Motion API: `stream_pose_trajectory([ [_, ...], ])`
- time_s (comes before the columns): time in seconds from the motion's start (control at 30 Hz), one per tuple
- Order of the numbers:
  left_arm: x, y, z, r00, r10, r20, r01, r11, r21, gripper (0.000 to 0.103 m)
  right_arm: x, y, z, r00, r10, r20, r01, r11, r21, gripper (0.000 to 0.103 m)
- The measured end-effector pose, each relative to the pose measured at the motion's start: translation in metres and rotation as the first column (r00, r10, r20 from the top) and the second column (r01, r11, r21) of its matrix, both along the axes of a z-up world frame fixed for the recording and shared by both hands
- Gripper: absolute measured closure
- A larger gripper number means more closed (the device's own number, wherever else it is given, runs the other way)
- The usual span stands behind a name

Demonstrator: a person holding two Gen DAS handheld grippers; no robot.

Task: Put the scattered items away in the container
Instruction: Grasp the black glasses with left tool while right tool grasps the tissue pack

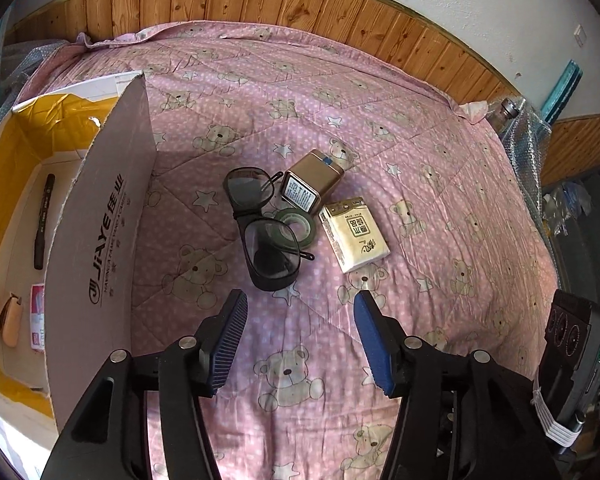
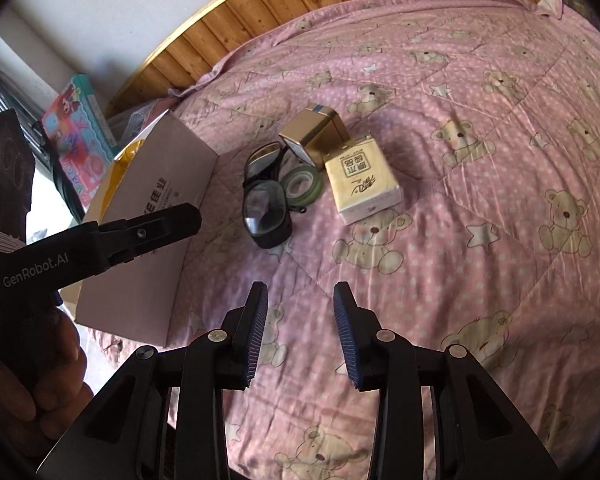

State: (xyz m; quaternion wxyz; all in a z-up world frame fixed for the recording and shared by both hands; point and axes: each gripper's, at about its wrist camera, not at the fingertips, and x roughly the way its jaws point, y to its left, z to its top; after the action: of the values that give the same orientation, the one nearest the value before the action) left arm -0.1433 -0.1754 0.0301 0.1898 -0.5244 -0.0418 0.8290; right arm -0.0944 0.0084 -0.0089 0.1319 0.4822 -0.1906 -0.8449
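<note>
Currently both empty: left gripper (image 1: 300,312) jaws spread wide, right gripper (image 2: 300,304) parted a bit less, each hovering over the pink bear quilt (image 1: 420,160). Landmark is the cardboard box (image 1: 100,240): inside it lie a black marker (image 1: 44,220), a tan object (image 1: 12,320) and a small packet (image 1: 38,316). Right of the box, clustered: glasses (image 1: 260,232), green tape roll (image 1: 298,222) touching them, gold tin (image 1: 310,184), tissue pack (image 1: 354,234) farthest out.
</note>
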Motion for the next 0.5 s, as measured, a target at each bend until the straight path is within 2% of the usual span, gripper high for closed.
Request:
stream_pose_trajectory([
  [0.3,-0.048,0.015,-0.042,0.997,0.027,0.066,-0.027,1.000,-0.004,0.042,-0.053,0.010,-0.010,0.999,-0.018,-0.026,0.022,0.989,0.149,0.061],
  [0.5,-0.069,0.019,-0.068,0.994,0.046,0.098,-0.045,0.999,-0.017,0.042,-0.086,-0.001,-0.028,1.000,0.026,-0.012,-0.023,0.975,0.223,0.054],
])
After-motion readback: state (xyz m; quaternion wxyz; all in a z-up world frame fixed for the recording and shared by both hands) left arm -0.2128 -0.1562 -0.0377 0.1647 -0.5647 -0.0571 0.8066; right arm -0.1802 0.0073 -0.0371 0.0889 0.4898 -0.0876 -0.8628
